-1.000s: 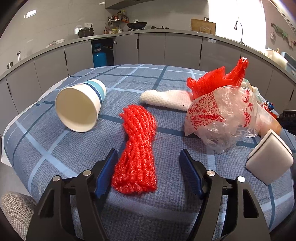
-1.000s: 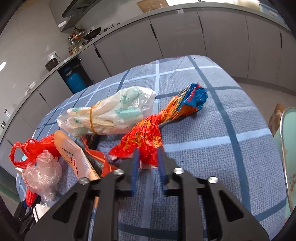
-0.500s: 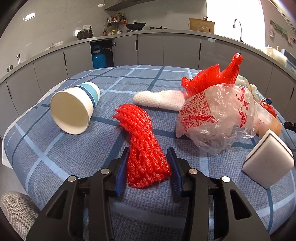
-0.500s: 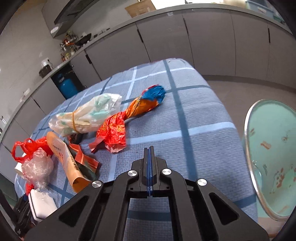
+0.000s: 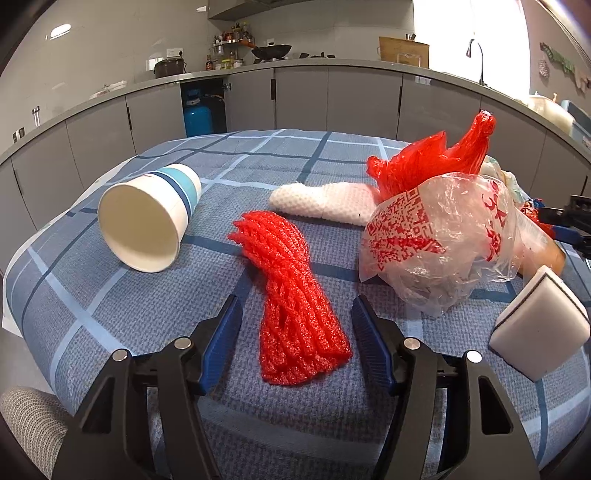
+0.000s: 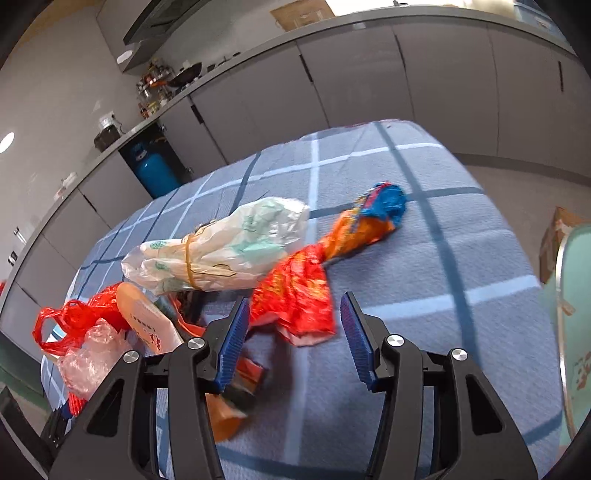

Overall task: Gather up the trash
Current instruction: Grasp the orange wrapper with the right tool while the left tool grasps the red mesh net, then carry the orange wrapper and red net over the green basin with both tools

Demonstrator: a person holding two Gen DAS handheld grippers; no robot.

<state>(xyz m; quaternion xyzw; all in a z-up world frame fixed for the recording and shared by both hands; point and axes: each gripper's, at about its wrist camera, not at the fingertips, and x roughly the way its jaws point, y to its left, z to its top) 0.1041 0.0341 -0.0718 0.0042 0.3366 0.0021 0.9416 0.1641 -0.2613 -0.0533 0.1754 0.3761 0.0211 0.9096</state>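
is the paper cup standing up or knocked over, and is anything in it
Knocked over. The paper cup lies on its side on the checked tablecloth, mouth toward the camera, and the white inside that shows looks empty.

grey kitchen cabinets (image 5: 301,99), bright window (image 5: 469,33)

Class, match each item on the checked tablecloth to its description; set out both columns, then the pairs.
1. paper cup
2. foam net
3. white bag
4. sponge

a. tied with a rubber band
b. lying on its side
c. red, between open left gripper jaws
d. white with a dark edge

Pairs: 1-b, 2-c, 3-a, 4-d
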